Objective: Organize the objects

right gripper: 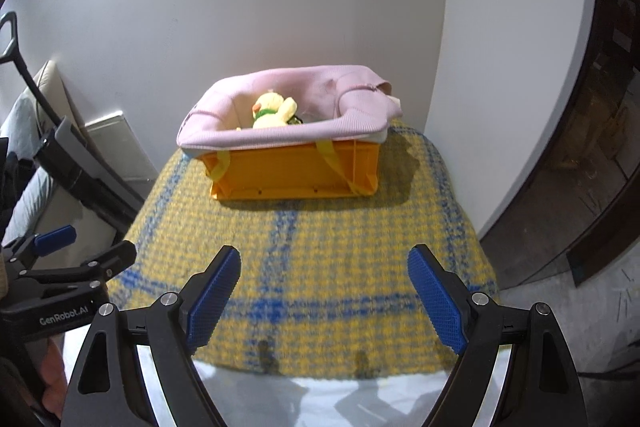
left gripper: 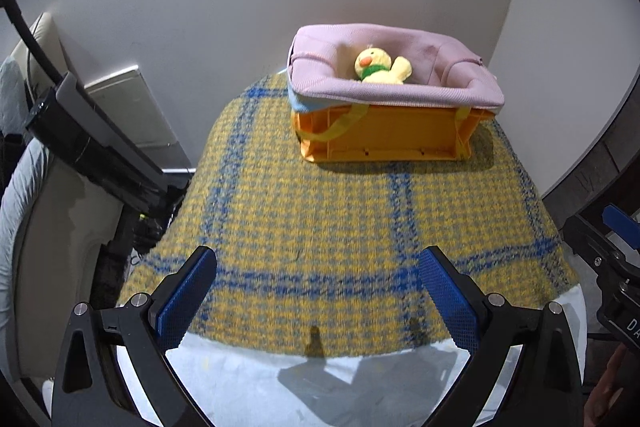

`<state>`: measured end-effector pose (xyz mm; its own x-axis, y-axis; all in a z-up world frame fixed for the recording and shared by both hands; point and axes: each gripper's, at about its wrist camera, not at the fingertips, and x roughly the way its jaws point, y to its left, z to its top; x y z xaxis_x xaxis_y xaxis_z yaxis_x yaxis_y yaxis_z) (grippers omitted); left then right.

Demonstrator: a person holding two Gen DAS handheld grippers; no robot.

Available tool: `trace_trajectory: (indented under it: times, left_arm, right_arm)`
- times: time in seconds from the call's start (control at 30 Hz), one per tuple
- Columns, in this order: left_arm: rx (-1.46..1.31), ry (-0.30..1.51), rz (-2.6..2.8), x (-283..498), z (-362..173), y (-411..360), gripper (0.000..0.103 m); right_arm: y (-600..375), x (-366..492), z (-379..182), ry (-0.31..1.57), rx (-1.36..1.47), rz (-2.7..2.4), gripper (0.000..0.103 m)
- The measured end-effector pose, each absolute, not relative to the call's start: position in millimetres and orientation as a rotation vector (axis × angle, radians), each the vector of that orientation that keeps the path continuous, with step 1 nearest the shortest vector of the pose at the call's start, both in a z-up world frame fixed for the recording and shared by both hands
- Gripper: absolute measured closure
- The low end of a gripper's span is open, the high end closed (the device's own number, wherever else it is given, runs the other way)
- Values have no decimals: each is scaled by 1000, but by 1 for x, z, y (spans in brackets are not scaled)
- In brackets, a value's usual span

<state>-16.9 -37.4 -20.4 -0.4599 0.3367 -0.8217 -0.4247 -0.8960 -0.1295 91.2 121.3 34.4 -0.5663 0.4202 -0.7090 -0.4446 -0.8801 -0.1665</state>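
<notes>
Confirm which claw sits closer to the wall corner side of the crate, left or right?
The right claw: it faces the orange crate nearer the corner; the left claw sits beside the chair side.

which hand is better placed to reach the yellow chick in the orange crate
Left, marginally: the yellow chick sits toward the crate's left half. Both grippers, left and right, are open and back.

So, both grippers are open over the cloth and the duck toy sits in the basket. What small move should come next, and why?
Probably pull both grippers back and stop. The left gripper and right gripper are open and hold nothing, the yellow duck toy already lies inside the pink-lined orange basket, and no other loose object shows on the checked cloth.
</notes>
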Motion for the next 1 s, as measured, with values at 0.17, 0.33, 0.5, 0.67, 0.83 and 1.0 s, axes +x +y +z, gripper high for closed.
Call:
trace_trajectory:
  times: [0.17,0.33,0.5,0.67,0.83,1.0]
  left_arm:
    - [-1319,167,2355,0,-27,-46,0]
    - [-1382,176,2331,13,-39,-56,0]
    - [-1449,179,2305,19,-52,-65,0]
    - [-1466,215,2295,23,-57,-67,0]
    - [-1477,236,2289,24,-60,-69,0]
    - [-1473,248,2286,25,-59,-66,0]
  right_arm:
    - [112,102,25,47,-1123,2410,17]
    - [105,116,16,69,-1153,2395,17]
    - [100,130,7,98,-1168,2376,17]
    - [98,140,1,123,-1179,2359,17]
    - [97,143,0,125,-1189,2347,17]
    - [97,143,1,121,-1189,2347,17]
